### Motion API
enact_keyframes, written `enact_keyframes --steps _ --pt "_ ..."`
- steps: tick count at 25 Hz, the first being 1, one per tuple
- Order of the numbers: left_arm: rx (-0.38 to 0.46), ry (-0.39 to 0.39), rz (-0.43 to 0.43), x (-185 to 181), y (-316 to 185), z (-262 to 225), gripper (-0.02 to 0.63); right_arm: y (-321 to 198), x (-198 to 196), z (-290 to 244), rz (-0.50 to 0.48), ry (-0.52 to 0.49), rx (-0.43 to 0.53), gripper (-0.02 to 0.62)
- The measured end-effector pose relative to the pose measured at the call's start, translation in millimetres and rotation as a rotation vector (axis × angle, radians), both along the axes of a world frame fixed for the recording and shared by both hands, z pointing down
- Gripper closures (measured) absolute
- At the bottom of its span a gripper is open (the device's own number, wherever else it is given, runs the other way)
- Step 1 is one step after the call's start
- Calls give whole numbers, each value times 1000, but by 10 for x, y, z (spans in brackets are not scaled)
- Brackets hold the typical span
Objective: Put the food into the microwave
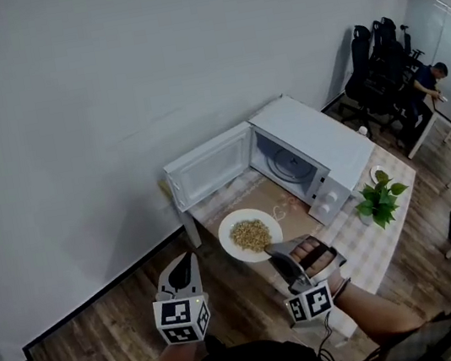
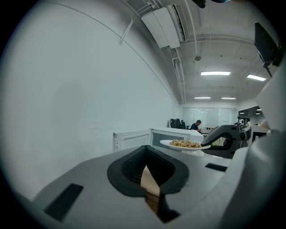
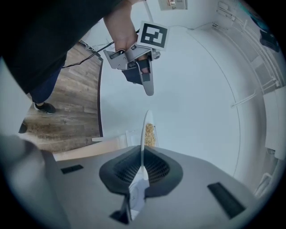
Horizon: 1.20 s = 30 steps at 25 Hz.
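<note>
The right gripper [image 1: 280, 252] clamps the near rim of a white plate [image 1: 230, 248] of grainy food [image 1: 251, 234], held level. Beyond its tips stands the open microwave [image 1: 323, 150]. The left gripper [image 1: 188, 261], jaws together and empty, hangs beside the plate.

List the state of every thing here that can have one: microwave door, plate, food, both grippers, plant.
microwave door: swung wide open.
microwave: cavity shows only its turntable.
plate: held level by its rim, in front of the microwave.
food: heaped on the plate, not yet inside.
right gripper: shut on the plate's rim.
left gripper: shut, holds nothing.
potted plant: upright beside the microwave.
</note>
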<state>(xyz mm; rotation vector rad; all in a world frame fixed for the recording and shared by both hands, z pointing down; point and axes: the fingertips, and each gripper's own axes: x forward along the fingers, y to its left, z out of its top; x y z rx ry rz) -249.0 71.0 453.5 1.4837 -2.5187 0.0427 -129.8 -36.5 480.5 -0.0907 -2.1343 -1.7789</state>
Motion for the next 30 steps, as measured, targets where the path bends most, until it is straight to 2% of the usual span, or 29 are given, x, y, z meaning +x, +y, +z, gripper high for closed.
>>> enact_keyframes --steps 9,15,20,30 --pt "20 12 124 -376 -19 75 597 -9 -314 10 182 -17 -5 575" --pt "56 5 160 -588 -143 35 597 -172 -406 53 247 -28 -3 575" --pt "31 26 204 -676 -469 129 597 -507 -491 165 306 -11 0 575" --pt "-40 15 356 -737 -1507 208 597 -1263 -657 418 398 -8 -46 575"
